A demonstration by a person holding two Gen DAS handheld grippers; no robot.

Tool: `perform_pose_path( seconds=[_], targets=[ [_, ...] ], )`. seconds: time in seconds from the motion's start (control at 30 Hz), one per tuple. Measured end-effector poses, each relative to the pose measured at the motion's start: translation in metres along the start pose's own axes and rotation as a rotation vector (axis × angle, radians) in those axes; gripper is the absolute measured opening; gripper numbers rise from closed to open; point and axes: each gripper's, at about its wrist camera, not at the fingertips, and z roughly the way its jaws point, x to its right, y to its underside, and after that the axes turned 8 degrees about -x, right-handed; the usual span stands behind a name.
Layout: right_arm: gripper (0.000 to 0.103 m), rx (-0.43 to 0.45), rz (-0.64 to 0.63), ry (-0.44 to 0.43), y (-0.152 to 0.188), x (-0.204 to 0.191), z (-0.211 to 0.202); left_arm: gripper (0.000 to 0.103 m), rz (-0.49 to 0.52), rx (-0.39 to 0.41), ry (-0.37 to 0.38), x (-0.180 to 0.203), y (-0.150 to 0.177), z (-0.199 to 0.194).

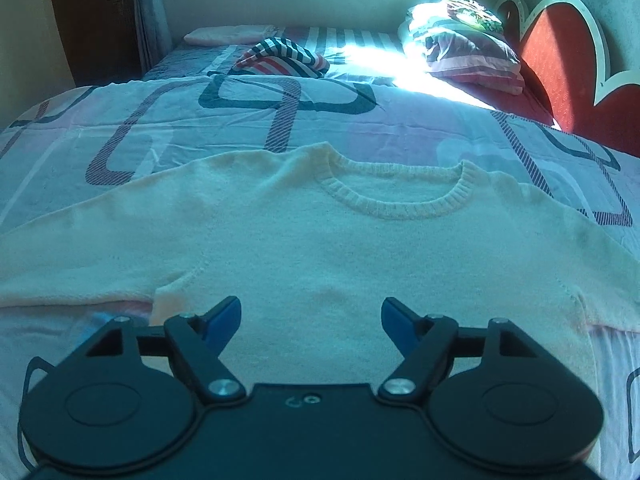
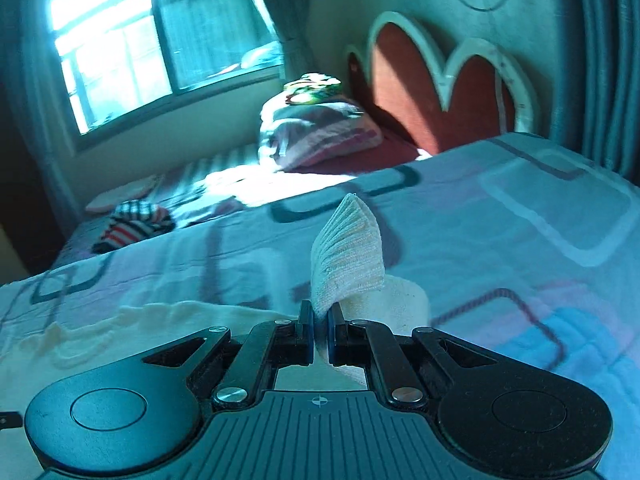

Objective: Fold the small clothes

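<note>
Cream sweater (image 1: 320,240) flat, neckline far, sleeves sideways; left gripper (image 1: 311,314) jaws wide, right gripper (image 2: 320,338) pinching cuff (image 2: 348,252)

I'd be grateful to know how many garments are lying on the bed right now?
2. A cream sweater lies spread flat near the front, its cuff pinched in the right gripper. A striped garment sits crumpled farther back toward the window. The folded pile by the headboard may hide more.

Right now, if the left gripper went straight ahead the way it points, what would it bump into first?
Most likely the sweater. The left gripper tilts down over the cream knit lying flat on the bed, with open fingers empty. How near it is, I can't tell.
</note>
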Motion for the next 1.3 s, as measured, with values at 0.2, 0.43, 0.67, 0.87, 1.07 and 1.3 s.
perform_pose_path(
  seconds=[0.2, 0.43, 0.67, 0.87, 1.07, 1.3],
  targets=[
    [0.006, -0.117, -0.142, -0.198, 0.028, -0.112, 0.041, 0.081, -0.056, 0.018, 0.012, -0.031, -0.002, -0.013],
    [0.033, -0.258, -0.222, -0.263, 0.072, -0.164, 0.073, 0.086, -0.103, -0.037, 0.133, -0.049, -0.007, 0.000],
    [0.052, -0.173, -0.197, -0.072, 0.085, -0.120, 0.036, 0.062, -0.181, -0.174, 0.412, -0.024, -0.007, 0.042],
    [0.052, -0.204, -0.136, 0.052, 0.095, -0.072, 0.030, 0.043, -0.133, -0.171, 0.431, 0.013, -0.010, 0.062],
    [0.052, -0.219, -0.089, 0.115, 0.100, -0.049, 0.032, 0.009, -0.146, -0.133, 0.431, 0.027, -0.017, 0.071],
    [0.052, -0.197, -0.060, 0.114, 0.096, -0.057, 0.045, 0.006, -0.212, 0.043, 0.510, 0.003, -0.054, 0.022]
  ],
)
